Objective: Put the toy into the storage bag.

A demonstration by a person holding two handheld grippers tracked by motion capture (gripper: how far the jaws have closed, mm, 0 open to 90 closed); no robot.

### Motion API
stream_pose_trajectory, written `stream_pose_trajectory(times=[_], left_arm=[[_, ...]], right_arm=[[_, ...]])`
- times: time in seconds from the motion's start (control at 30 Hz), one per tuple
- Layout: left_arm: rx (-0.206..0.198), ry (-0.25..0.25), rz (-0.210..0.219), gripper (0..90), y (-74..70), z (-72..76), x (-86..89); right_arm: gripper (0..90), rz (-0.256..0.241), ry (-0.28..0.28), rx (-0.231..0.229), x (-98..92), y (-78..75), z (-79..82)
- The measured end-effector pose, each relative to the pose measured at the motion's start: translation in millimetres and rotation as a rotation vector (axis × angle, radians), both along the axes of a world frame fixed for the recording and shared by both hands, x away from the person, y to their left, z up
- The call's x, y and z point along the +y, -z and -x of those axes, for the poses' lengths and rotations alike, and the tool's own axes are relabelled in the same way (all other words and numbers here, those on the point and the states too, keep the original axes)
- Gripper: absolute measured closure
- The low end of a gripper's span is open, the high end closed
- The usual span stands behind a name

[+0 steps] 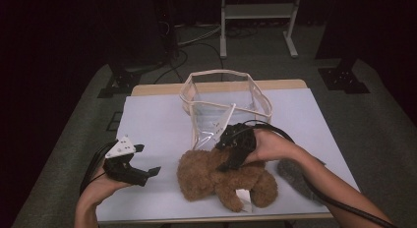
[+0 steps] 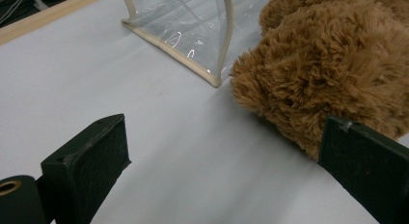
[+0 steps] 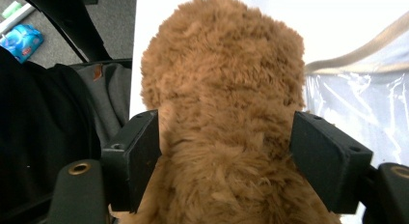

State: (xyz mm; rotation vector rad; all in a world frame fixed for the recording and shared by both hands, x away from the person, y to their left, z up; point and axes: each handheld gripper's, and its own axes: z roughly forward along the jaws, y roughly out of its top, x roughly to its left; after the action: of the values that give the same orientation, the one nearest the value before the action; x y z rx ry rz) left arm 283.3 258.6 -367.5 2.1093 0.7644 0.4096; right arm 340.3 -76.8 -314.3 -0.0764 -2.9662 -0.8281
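A brown plush teddy bear (image 1: 216, 181) lies on the white table cover (image 1: 152, 125), close to the front edge. My right gripper (image 1: 231, 161) comes down on it from behind. In the right gripper view both black jaws press into the fur of the bear (image 3: 222, 89) on either side. My left gripper (image 1: 148, 159) hovers at the front left, open and holding nothing. In the left gripper view the bear (image 2: 328, 64) sits just beyond the right jaw. A clear plastic bag (image 1: 226, 98) with a cream rim stands open behind the bear.
A grey soft object (image 1: 295, 171) lies to the right of the bear, under the right forearm. A white tag (image 1: 244, 197) sticks out from the bear near the front edge. A metal stand (image 1: 258, 21) and cables are on the floor beyond the table.
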Motion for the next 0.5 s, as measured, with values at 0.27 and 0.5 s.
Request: stream_pose_trajectory(times=[0.27, 0.5], left_arm=[[0.005, 0.008, -0.006, 3.0, 0.6, -0.5, -2.0], [0.011, 0.008, -0.005, 3.0, 2.0, -1.0, -1.6]], right_arm=[[23.5, 0.028, 0.017, 0.002, -0.7, 10.3, 0.2], [19.9, 0.057, 0.036, 0.001, -2.7, 20.8, 0.2]])
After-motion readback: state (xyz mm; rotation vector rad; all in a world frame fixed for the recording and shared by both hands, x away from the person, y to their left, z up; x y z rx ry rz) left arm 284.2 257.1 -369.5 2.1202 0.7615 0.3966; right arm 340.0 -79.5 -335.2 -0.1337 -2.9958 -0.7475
